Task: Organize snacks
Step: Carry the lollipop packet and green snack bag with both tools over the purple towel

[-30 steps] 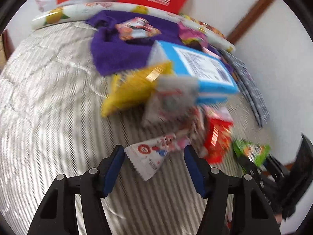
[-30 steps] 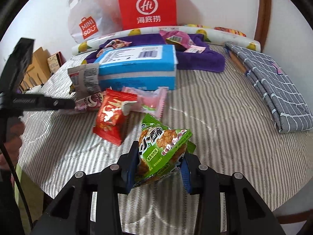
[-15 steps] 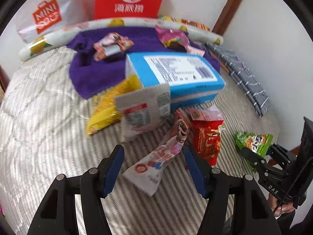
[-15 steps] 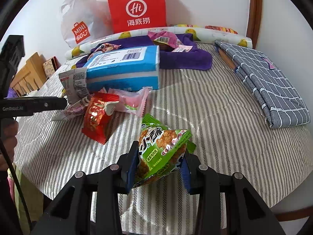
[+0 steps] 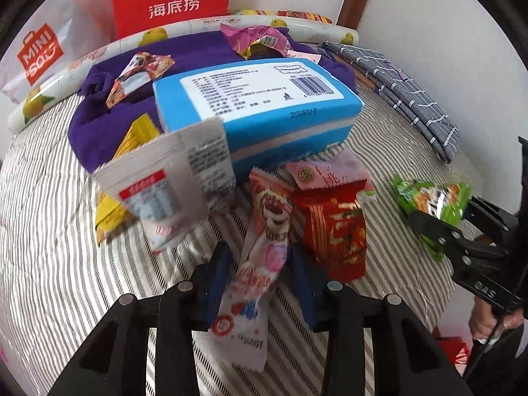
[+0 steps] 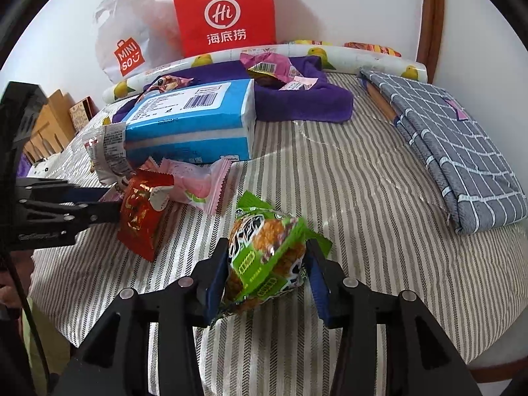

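My left gripper [image 5: 260, 260] is shut on a long white-and-pink snack packet [image 5: 260, 264] with a bear picture, low over the striped tablecloth [image 5: 49, 231]. My right gripper [image 6: 269, 265] is shut on a green snack bag [image 6: 267, 257]; it also shows at the right of the left wrist view [image 5: 432, 198]. A red packet [image 5: 336, 227], a pink packet [image 6: 194, 186], a grey-white pouch [image 5: 165, 184] and a yellow bag [image 5: 132, 142] lie in front of a blue box [image 5: 257, 105]. The left gripper [image 6: 112, 208] shows at the left of the right wrist view.
A purple towel [image 6: 297, 102] behind the box carries a pink packet [image 6: 267, 64] and another small packet [image 5: 138, 72]. A red paper bag [image 6: 227, 10], a white Miniso bag [image 6: 132, 33] and a fruit-print roll [image 6: 363, 56] stand by the wall. A folded grey checked cloth [image 6: 455, 151] lies right.
My left gripper has moved forward over the long bear packet and closed on it. My right gripper keeps holding the green bag, shifted slightly.
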Action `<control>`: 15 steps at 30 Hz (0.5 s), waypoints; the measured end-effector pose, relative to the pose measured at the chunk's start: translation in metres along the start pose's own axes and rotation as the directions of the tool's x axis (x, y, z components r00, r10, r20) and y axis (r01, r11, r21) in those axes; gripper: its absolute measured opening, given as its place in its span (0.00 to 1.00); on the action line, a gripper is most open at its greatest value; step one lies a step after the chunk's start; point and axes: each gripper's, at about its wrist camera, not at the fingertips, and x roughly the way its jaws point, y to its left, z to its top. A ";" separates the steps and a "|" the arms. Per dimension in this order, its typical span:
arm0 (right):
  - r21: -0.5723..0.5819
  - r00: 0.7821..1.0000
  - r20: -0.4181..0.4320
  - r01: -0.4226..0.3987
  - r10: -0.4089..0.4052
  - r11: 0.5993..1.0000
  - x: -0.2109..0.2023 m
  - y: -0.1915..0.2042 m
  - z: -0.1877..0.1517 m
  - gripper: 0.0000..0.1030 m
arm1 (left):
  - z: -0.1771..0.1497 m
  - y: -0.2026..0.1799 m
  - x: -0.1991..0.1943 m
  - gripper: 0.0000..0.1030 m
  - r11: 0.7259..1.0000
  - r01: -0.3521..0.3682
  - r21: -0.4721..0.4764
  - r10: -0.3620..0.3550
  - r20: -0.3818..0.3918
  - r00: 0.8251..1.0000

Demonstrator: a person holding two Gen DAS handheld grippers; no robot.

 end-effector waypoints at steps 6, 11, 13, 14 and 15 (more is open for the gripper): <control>0.021 1.000 -0.014 0.017 -0.017 1.000 -0.001 -0.005 -0.010 0.59 | 0.002 -0.002 0.001 0.22 0.999 -0.040 0.011 0.040 0.017 0.999; 0.020 0.999 -0.014 0.032 -0.031 0.999 0.004 -0.004 -0.014 0.48 | -0.005 0.008 -0.009 0.20 0.999 0.016 -0.039 -0.016 0.009 1.000; 0.025 1.000 -0.009 0.025 -0.024 0.999 0.002 -0.004 -0.012 0.46 | -0.009 0.010 -0.014 0.20 0.999 0.026 -0.047 -0.025 0.012 1.000; 0.025 1.000 -0.003 0.025 -0.025 0.999 0.001 -0.003 -0.012 0.46 | -0.010 0.010 -0.016 0.20 0.998 0.025 -0.050 -0.025 0.015 1.000; 0.023 1.000 0.005 0.026 -0.026 0.999 -0.002 -0.002 -0.011 0.46 | -0.011 0.010 -0.020 0.20 0.998 0.027 -0.052 -0.026 0.022 0.999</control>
